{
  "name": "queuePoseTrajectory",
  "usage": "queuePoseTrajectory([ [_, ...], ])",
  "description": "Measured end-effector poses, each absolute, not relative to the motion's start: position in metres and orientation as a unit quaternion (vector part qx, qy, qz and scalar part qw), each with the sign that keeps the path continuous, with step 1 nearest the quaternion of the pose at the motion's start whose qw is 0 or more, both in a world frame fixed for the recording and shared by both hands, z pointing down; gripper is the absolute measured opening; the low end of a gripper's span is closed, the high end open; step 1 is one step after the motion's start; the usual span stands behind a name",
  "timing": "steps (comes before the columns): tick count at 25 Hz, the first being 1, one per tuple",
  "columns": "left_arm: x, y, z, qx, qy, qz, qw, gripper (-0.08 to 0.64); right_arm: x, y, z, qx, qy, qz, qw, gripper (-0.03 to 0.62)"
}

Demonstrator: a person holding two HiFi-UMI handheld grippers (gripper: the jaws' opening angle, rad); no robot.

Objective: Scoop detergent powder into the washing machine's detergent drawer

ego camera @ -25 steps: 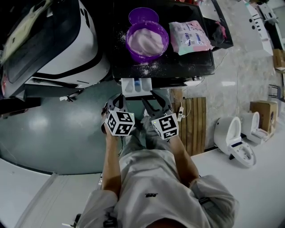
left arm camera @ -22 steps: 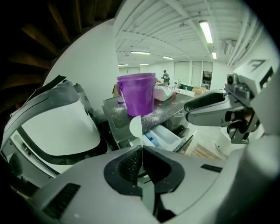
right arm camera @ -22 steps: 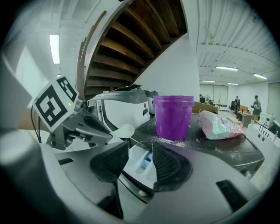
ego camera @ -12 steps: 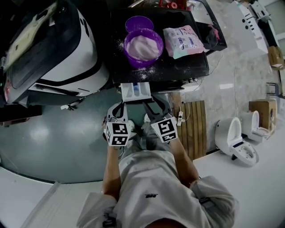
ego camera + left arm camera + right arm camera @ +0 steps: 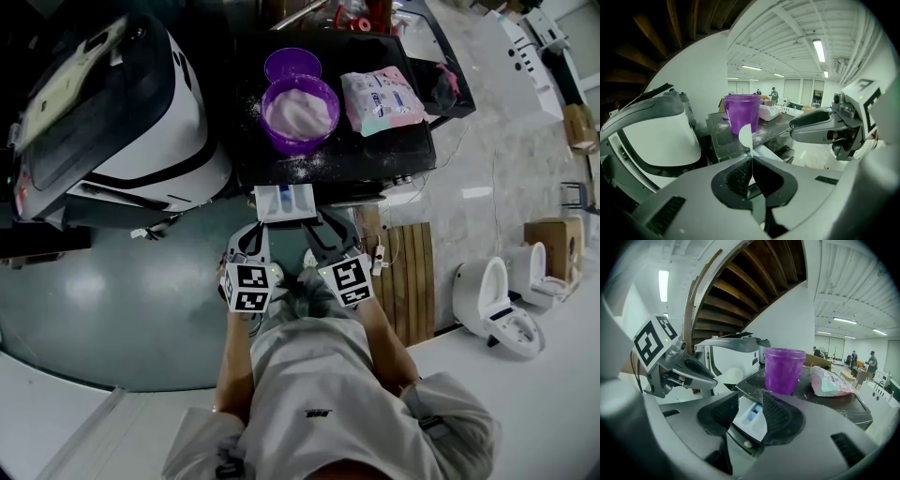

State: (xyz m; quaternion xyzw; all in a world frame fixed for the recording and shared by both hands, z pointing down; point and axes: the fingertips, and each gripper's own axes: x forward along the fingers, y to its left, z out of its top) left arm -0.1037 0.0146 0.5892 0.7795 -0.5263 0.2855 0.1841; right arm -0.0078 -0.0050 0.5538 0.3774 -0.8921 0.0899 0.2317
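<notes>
The detergent drawer (image 5: pixel 286 202) stands pulled out from the front of the black-topped washing machine (image 5: pixel 375 150). On that top sit a purple tub (image 5: pixel 300 112) full of white powder, its lid (image 5: pixel 292 66) behind it, and a pink-and-white detergent bag (image 5: pixel 380 97). My left gripper (image 5: pixel 253 242) is shut on the handle of a thin white scoop (image 5: pixel 746 136), just short of the drawer's left side. My right gripper (image 5: pixel 323 232) is open and holds nothing; the drawer (image 5: pixel 752 416) shows between its jaws. The scoop (image 5: pixel 729 376) also appears in the right gripper view.
A large white machine with a dark lid (image 5: pixel 122 112) stands close on the left. A wooden slat mat (image 5: pixel 408 267) lies on the floor to the right, with white toilets (image 5: pixel 492 300) farther right. Loose powder is scattered over the black top around the tub.
The head view has shifted, so the washer top sits lower in frame. Both grippers stay side by side in front of the drawer, drawn back a little.
</notes>
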Motion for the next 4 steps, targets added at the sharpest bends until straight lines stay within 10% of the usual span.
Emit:
queuePoseTrajectory([
  [4,-0.0974,0.0135,0.5879,0.778,-0.528,0.284,0.186,0.017,0.0018,-0.0055,0.5559,0.374,-0.892,0.097,0.234,0.16],
])
